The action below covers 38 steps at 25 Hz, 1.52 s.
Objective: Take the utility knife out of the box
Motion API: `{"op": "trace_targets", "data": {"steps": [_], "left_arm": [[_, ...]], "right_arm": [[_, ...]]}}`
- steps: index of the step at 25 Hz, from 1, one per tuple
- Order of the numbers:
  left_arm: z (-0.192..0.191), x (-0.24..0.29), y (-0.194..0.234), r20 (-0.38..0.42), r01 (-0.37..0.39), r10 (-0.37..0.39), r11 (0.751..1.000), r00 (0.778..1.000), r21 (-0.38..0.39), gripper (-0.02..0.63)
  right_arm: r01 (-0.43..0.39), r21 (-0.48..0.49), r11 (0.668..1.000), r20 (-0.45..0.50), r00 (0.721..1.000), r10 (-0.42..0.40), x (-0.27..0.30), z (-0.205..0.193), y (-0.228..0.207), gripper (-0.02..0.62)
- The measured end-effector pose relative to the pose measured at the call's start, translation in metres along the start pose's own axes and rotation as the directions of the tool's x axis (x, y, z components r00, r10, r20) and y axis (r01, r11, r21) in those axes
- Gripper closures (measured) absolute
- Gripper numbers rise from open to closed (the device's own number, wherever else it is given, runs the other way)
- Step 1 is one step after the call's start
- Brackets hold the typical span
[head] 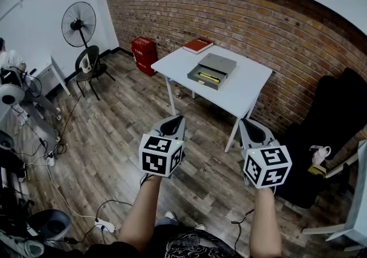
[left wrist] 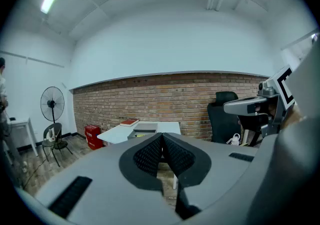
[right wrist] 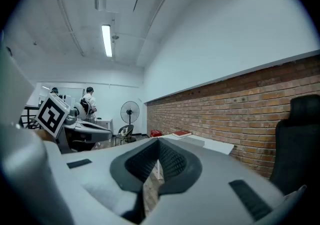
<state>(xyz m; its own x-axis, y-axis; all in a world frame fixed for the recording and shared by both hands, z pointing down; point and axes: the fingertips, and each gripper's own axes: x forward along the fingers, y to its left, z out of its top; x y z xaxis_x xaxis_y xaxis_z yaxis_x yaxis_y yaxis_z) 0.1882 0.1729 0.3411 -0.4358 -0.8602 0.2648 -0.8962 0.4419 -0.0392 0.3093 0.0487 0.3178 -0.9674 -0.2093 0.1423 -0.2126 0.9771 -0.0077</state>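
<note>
A grey box [head: 211, 70] with its drawer pulled out sits on the white table [head: 246, 88] by the brick wall. In the drawer lies the yellow utility knife [head: 209, 77]. Both grippers hover over the floor, well short of the table. My left gripper [head: 174, 121] is shut with nothing in it, and so is my right gripper [head: 248, 124]. In the left gripper view the pads [left wrist: 150, 156] meet, with the table [left wrist: 116, 134] and box [left wrist: 145, 129] far beyond them. The right gripper view shows closed pads [right wrist: 170, 159] and the table's edge [right wrist: 217, 146].
A red book [head: 198, 45] lies at the table's far corner. A red container [head: 144, 53] stands by the wall, with a standing fan [head: 79, 22] and a small chair [head: 89, 63] to the left. A black office chair [head: 332, 128] is on the right. Cables cross the floor [head: 109, 205].
</note>
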Motion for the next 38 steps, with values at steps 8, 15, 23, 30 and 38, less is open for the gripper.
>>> {"op": "trace_targets", "data": {"steps": [8, 15, 23, 30, 38], "left_arm": [[-0.009, 0.002, 0.008, -0.007, -0.021, 0.021, 1.0, 1.0, 0.002, 0.581], [-0.008, 0.04, 0.034, -0.002, -0.024, 0.024, 1.0, 1.0, -0.016, 0.58], [0.004, 0.113, 0.086, 0.004, 0.067, -0.067, 0.997, 0.998, -0.031, 0.578], [0.025, 0.171, 0.139, 0.016, 0.122, -0.122, 0.992, 0.992, -0.018, 0.575], [0.033, 0.218, 0.18, 0.013, 0.201, -0.2, 0.979, 0.98, -0.032, 0.529]], "right_arm": [[0.003, 0.0, 1.0, -0.012, 1.0, -0.003, 0.007, -0.011, 0.002, 0.574], [0.029, -0.004, 1.0, -0.049, 0.998, -0.029, 0.043, -0.018, -0.012, 0.575], [0.078, 0.005, 0.997, -0.08, 0.994, -0.077, 0.123, -0.014, -0.025, 0.574], [0.136, 0.008, 0.991, -0.098, 0.986, -0.134, 0.193, 0.0, -0.032, 0.575], [0.195, 0.0, 0.981, -0.126, 0.973, -0.194, 0.248, 0.007, -0.032, 0.575]]}}
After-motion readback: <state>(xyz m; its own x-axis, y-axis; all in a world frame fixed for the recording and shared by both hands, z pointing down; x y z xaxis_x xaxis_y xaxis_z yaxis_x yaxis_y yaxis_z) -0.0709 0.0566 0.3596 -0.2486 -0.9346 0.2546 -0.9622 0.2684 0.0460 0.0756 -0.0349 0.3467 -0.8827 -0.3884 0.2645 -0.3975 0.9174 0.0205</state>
